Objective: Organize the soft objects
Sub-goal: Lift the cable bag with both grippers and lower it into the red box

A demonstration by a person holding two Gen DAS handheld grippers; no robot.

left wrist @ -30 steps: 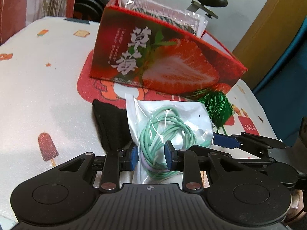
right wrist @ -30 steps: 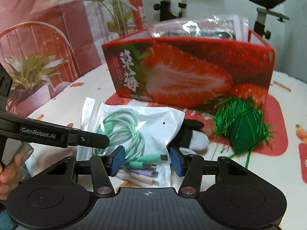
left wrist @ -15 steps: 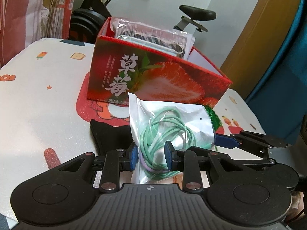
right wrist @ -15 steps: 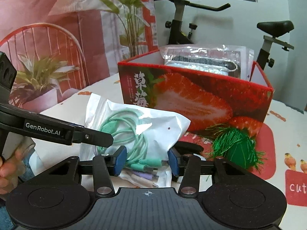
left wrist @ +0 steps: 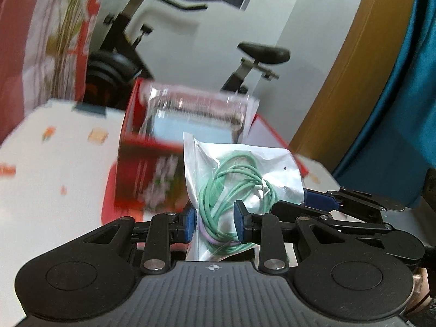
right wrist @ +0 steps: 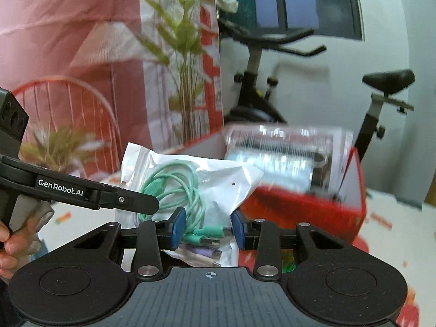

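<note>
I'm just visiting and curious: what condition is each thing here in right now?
Left gripper: shut on the cable bag.
Right gripper: jaws just closing, pinching the same bag.
Cable bag: sealed, lifted in front of the box.
Red strawberry box: open-topped, a clear packet sticking out.
Exercise bike: unused, behind.

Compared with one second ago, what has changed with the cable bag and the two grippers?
Both grippers have lifted the cable bag off the table; it now hangs before the red box. The right gripper has just been closing its fingers on the bag. The left gripper keeps its grip. The clear packet stays in the box.
</note>
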